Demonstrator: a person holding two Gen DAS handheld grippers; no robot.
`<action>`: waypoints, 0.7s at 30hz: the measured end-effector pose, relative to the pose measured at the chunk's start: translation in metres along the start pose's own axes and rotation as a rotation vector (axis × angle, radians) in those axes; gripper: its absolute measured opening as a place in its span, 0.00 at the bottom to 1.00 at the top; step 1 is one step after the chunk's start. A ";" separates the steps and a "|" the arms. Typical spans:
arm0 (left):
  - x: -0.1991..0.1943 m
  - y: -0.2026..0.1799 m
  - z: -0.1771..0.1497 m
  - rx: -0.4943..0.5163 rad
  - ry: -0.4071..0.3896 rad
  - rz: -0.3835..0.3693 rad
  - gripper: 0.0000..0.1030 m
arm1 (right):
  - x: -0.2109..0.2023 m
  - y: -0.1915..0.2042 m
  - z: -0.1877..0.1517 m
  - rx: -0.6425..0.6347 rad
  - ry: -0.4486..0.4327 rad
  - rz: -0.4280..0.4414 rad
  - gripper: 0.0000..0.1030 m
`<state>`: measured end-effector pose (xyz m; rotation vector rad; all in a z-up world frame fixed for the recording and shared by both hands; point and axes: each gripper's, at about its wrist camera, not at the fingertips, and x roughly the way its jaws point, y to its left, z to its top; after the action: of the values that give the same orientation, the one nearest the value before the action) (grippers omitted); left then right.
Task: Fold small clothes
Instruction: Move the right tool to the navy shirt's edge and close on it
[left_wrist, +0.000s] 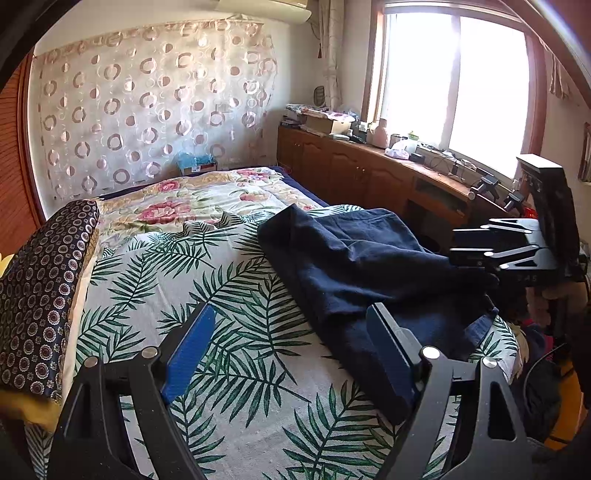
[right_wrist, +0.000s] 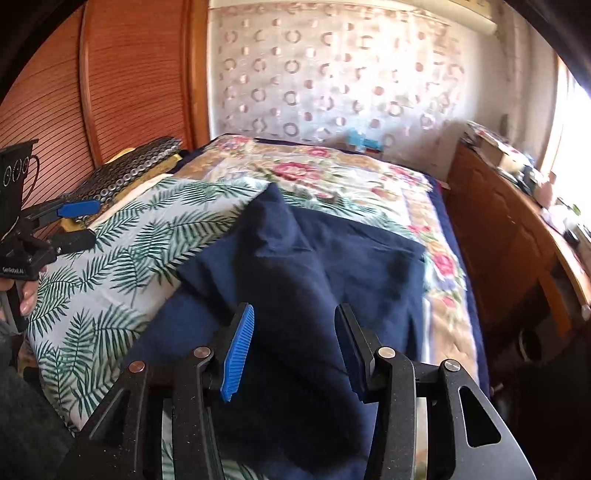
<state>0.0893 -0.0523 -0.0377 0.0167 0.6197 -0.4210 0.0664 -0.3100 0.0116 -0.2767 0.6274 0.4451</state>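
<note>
Lying crumpled on the palm-leaf sheet (left_wrist: 221, 280) of the bed, navy garment (right_wrist: 306, 266) partly folded, right tool (right_wrist: 295, 347) spread just above it, pinching nothing, left tool (left_wrist: 291, 347) spread wide beside the garment's edge, empty

The garment (left_wrist: 369, 266) is plain navy, lying on a white sheet (left_wrist: 229, 295) printed with green palm fronds. Beyond it the quilt (left_wrist: 207, 199) shows pink flowers on cream, and the pillow (left_wrist: 40, 288) at the bed's left edge is dark with small ringed medallions.
</note>
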 end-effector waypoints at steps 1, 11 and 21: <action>0.001 0.000 0.000 -0.001 0.002 0.002 0.82 | 0.006 0.004 0.004 -0.010 0.001 0.013 0.46; 0.010 0.006 -0.008 -0.017 0.023 0.012 0.82 | 0.076 0.034 0.026 -0.100 0.084 0.160 0.46; 0.014 0.009 -0.011 -0.024 0.038 0.011 0.82 | 0.133 0.053 0.044 -0.186 0.214 0.232 0.46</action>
<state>0.0973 -0.0479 -0.0558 0.0051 0.6613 -0.4032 0.1588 -0.2053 -0.0427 -0.4340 0.8332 0.7051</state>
